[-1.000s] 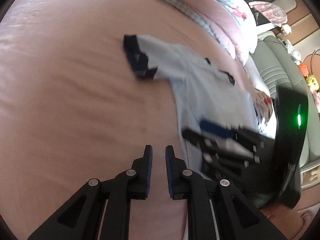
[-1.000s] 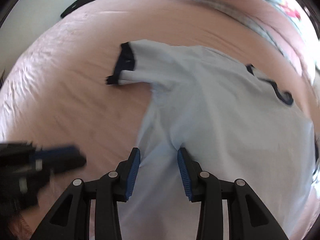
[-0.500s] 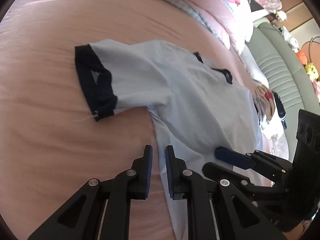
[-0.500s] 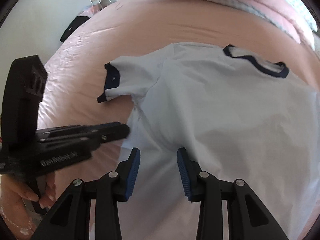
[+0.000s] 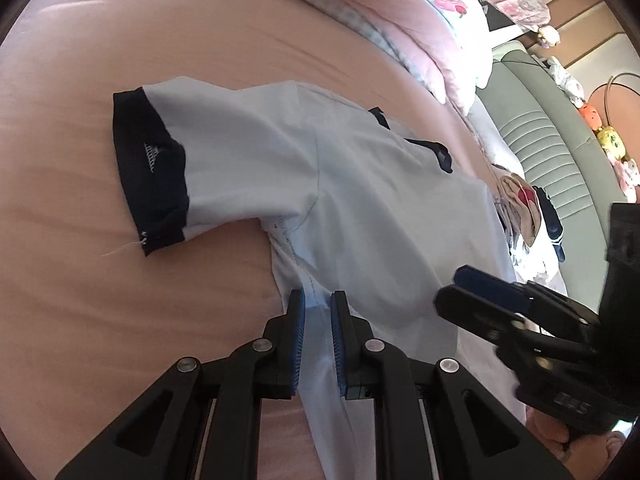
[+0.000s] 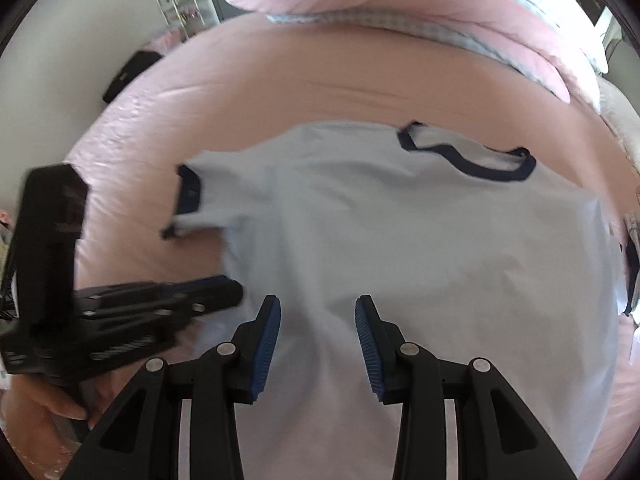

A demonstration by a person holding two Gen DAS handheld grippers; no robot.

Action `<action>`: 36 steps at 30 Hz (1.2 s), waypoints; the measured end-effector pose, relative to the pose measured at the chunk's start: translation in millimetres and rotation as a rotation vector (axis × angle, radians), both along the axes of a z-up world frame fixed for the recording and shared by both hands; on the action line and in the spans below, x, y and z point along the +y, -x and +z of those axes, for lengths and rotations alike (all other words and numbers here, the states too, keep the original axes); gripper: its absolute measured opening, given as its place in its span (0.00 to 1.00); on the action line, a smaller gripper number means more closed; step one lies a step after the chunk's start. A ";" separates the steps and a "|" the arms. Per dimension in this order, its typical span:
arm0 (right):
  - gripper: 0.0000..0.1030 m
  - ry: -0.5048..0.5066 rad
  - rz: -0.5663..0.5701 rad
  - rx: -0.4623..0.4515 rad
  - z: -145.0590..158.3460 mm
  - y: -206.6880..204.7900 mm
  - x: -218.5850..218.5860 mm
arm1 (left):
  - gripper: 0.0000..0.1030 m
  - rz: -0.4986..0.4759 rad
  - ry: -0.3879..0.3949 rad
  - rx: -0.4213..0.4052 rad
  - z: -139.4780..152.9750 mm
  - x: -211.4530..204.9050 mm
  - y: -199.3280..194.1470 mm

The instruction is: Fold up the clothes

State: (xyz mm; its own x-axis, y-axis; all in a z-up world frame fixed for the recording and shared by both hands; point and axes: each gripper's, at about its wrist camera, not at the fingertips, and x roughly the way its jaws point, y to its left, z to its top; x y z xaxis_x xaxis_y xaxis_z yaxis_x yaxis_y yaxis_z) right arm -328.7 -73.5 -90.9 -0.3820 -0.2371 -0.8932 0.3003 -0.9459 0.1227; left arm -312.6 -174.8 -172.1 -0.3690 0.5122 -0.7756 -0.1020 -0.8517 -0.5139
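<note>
**Pale blue T-shirt spread on the pink bed**

We see a light blue T-shirt point(image 6: 400, 240) lying flat on a pink bed sheet point(image 5: 120, 320), filling the centre and right of the right wrist view. Its neckband point(image 6: 476, 160) is dark navy and sits toward the upper right of that frame. The one sleeve point(image 5: 224, 168) we can see points to the left of the frame and ends in a wide navy cuff point(image 5: 150, 168), with a loose white thread at its lower corner. Soft wrinkles run across the body.

Our left gripper point(image 5: 317, 308) sits at the bottom centre of its view over the shirt's side seam, just below the armpit. Its jaws stand narrowly apart with cloth between them; we cannot tell whether the pads pinch it.

Our right gripper point(image 6: 318, 312) hovers over the lower body of the shirt with jaws wide apart, holding nothing.

Pink bedding point(image 6: 400, 4) is piled along the top of the frame.
</note>
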 end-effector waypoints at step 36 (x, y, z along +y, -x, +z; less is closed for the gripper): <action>0.38 -0.094 0.153 -0.009 -34.8 29.8 -42.6 | 0.06 0.041 0.055 0.054 -4.5 0.1 35.2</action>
State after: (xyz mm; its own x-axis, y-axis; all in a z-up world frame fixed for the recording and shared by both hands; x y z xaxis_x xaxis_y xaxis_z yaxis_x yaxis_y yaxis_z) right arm -358.6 -116.1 -125.7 -0.3400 -0.2074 -0.9173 0.4413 -0.8965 0.0392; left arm -347.8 -174.7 -176.7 -0.4311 0.4527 -0.7805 -0.0927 -0.8827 -0.4608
